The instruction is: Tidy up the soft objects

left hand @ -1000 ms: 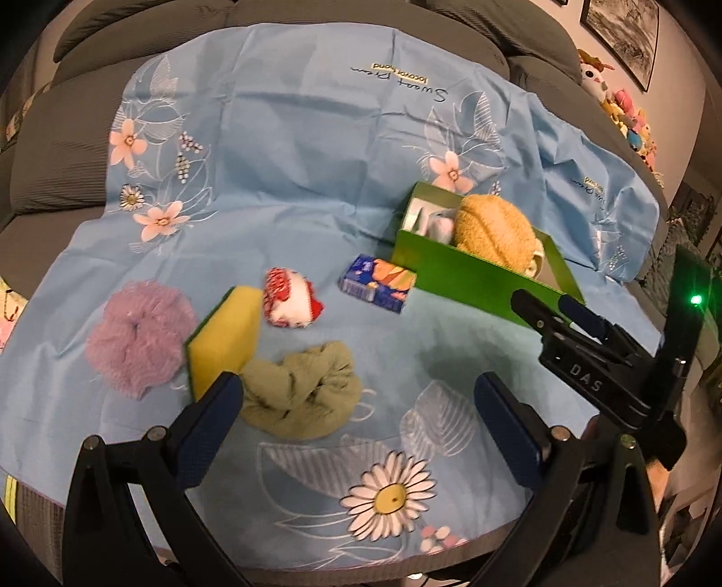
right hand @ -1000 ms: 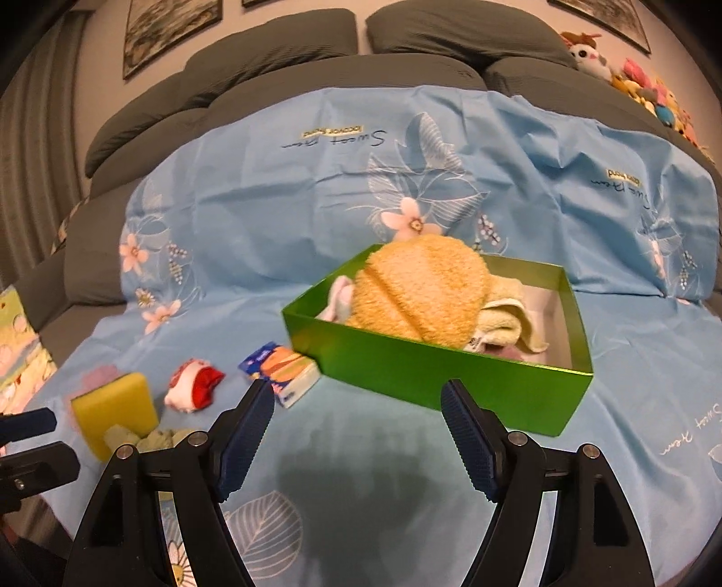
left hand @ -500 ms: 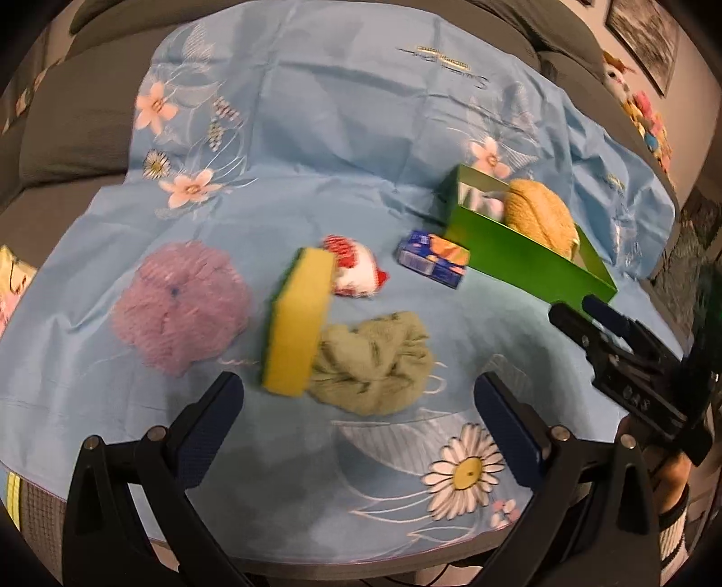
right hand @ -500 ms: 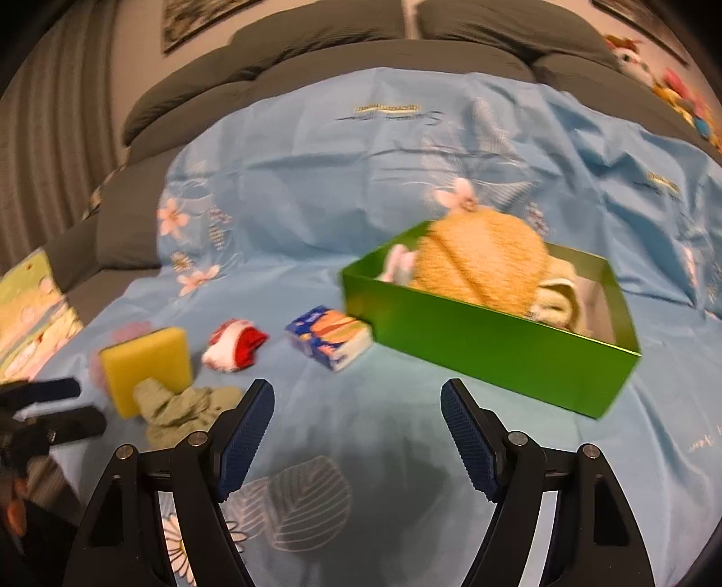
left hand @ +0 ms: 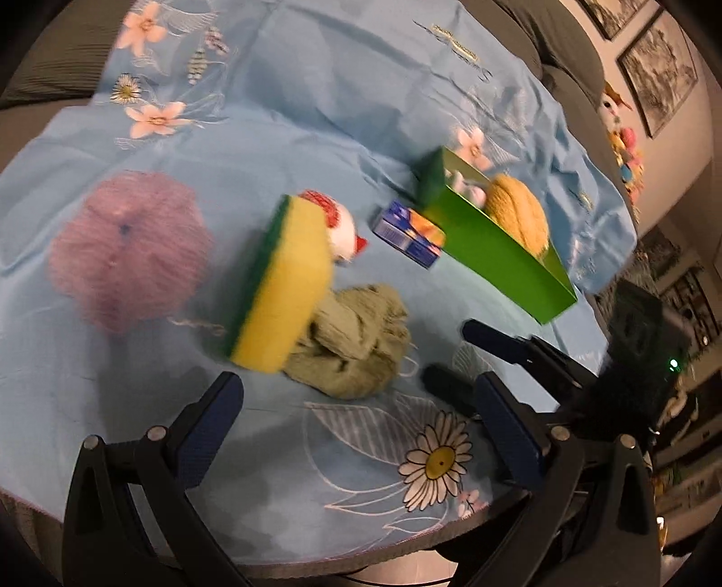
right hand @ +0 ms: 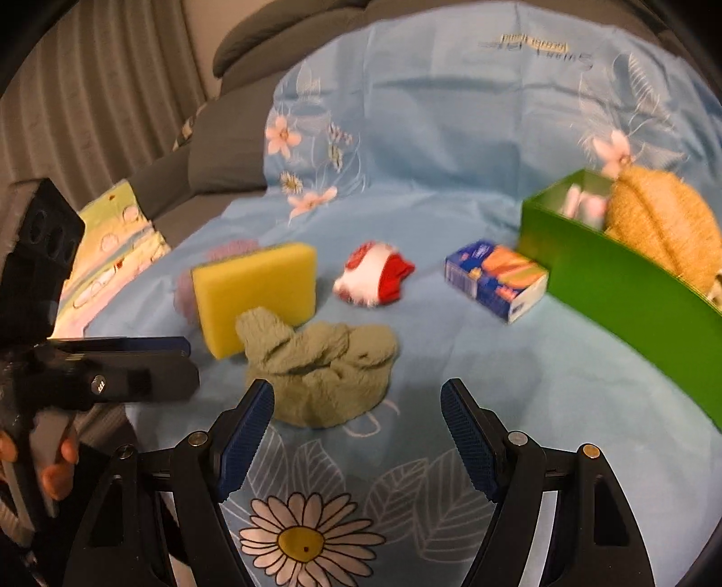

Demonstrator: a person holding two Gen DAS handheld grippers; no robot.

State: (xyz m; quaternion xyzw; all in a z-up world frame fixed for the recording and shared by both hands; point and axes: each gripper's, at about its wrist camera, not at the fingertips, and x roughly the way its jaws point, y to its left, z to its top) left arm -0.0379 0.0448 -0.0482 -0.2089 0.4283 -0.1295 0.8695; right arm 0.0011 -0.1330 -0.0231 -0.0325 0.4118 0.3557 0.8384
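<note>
A crumpled olive-green cloth [left hand: 352, 343] [right hand: 316, 365] lies on the blue flowered sheet, just beyond both grippers. A yellow sponge with a green back [left hand: 282, 280] [right hand: 255, 291] leans against it. Behind sit a red-and-white soft item [left hand: 340, 225] [right hand: 372, 273], a purple mesh pouf [left hand: 128, 248] and a blue tissue pack [left hand: 408, 232] [right hand: 494, 277]. A green box [left hand: 492, 259] [right hand: 622, 280] holds a tan plush item [left hand: 519, 216] [right hand: 663, 221]. My left gripper [left hand: 361, 429] and right gripper [right hand: 356, 433] are both open and empty. The right gripper's fingers [left hand: 496, 341] reach in from the right.
The sheet [left hand: 316, 113] covers a grey sofa with cushions [right hand: 289, 40] behind. Its front edge runs just under the grippers. A person's hand [right hand: 54, 469] holds the left gripper's handle at the left of the right wrist view. Stuffed toys [left hand: 625, 144] line the far right.
Both grippers have dropped and come closer to the green cloth. The right gripper has swung left, away from the green box, which now sits at the right edge of its view.
</note>
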